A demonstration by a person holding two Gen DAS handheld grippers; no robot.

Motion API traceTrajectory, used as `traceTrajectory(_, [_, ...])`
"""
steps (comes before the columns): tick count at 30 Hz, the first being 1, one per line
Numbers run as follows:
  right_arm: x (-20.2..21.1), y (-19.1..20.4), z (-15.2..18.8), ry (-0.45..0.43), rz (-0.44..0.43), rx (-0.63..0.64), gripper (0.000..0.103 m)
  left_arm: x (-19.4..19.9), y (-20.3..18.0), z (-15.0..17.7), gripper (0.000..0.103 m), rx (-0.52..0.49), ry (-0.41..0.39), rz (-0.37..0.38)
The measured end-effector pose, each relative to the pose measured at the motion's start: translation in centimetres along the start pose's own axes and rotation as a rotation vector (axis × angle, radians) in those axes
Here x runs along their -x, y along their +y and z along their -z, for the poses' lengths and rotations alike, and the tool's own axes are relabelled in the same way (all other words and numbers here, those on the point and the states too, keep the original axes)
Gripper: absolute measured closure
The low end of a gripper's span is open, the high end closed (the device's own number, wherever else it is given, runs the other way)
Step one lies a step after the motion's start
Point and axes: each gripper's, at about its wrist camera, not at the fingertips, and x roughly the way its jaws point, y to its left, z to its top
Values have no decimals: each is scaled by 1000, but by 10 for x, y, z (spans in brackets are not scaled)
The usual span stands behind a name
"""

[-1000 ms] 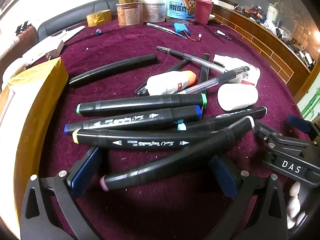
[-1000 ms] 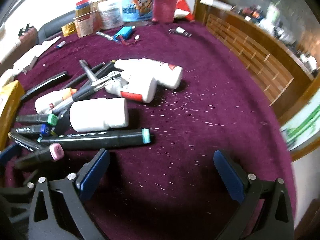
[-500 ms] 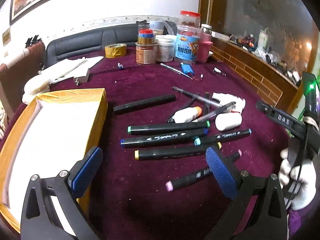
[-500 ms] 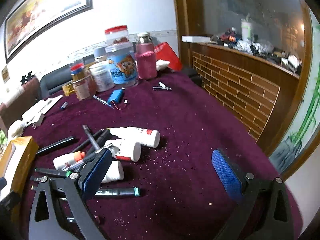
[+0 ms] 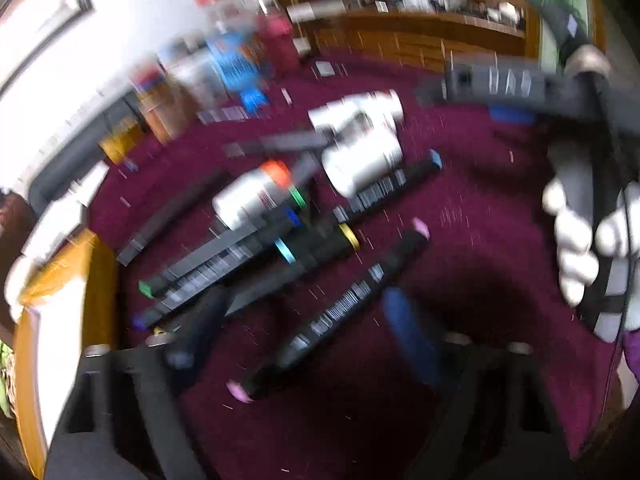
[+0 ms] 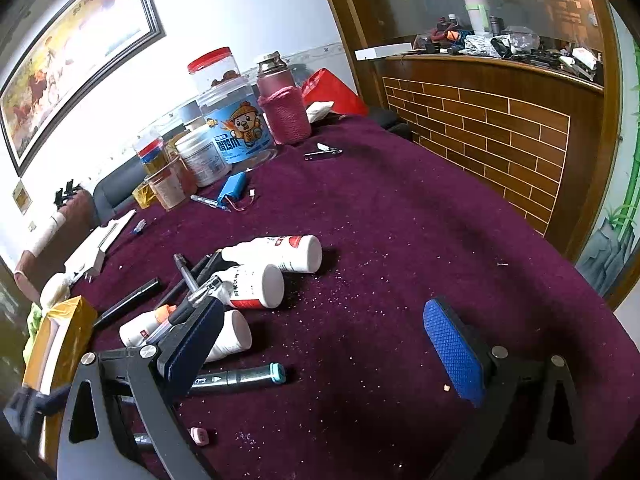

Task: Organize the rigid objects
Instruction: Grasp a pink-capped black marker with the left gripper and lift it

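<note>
Several black markers lie in a loose pile on the maroon cloth; the pink-capped marker (image 5: 332, 316) is nearest my left gripper (image 5: 304, 340), which is open, empty and above the cloth. The left wrist view is motion-blurred. White bottles (image 5: 360, 148) and an orange-capped bottle (image 5: 252, 196) lie behind the markers. My right gripper (image 6: 324, 344) is open and empty above the cloth. White bottles (image 6: 276, 252) and a teal-capped marker (image 6: 236, 378) lie by its left finger. The right gripper body (image 5: 504, 84) and a gloved hand show at the right of the left wrist view.
A gold box (image 5: 56, 320) with a white inside stands at the left, also in the right wrist view (image 6: 56, 340). Jars, a blue tub (image 6: 236, 128) and a pink bottle (image 6: 284, 108) stand at the back. A blue battery pack (image 6: 234, 194) lies there. A wooden brick-pattern counter (image 6: 500, 128) is at the right.
Both grippers have risen away from the pile over the last second. The left view has since swung and tilted, blurring. No object was taken hold of.
</note>
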Motion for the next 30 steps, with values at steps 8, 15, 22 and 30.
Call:
traceTrajectory(8, [-4, -5, -1, 24, -12, -38, 5, -20, 7, 5, 81, 104, 161, 167])
traceTrajectory(15, [-8, -4, 0, 47, -6, -29, 5, -26, -6, 2, 74, 117, 126, 143])
traceTrajectory(22, [-12, -2, 1, 66, 5, -23, 5, -26, 5, 3, 91, 221, 133, 205])
traceTrajectory(30, [-18, -3, 0, 106, 0, -29, 5, 30, 45, 24, 91, 437, 14, 323])
